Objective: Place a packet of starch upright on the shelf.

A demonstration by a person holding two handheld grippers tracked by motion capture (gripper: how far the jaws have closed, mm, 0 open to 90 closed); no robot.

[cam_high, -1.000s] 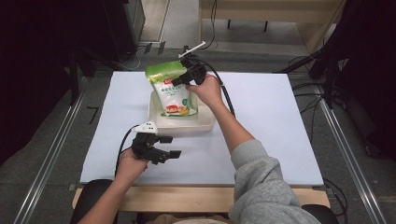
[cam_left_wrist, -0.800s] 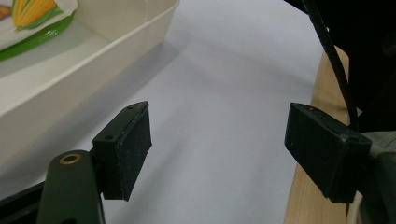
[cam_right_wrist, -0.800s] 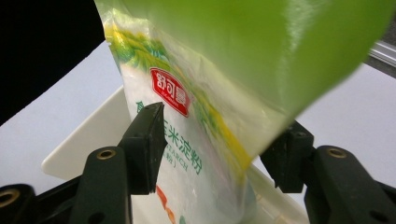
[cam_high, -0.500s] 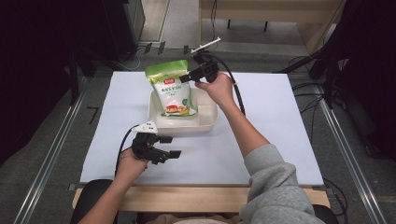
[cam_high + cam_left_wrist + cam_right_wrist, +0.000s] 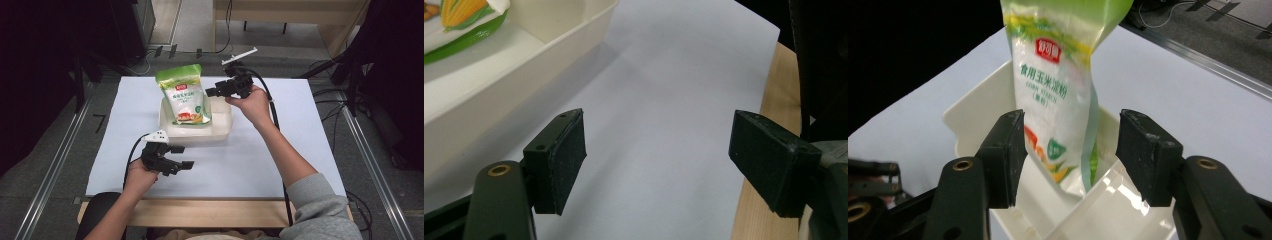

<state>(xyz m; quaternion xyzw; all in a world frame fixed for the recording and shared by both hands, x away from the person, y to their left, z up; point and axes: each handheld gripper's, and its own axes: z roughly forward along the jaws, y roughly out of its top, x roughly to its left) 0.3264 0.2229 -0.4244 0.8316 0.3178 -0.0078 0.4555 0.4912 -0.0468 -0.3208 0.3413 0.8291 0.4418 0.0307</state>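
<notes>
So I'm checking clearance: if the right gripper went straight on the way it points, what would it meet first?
Most likely the pouch standing in the tray. In the right gripper view it sits dead ahead between the open jaws of the right gripper, though how far off is hard to judge.

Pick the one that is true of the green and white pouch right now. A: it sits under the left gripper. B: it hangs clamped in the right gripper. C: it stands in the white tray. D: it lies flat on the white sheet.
C: the pouch stands in the white tray, while the right gripper is beside it with jaws open, off the pouch.
</notes>
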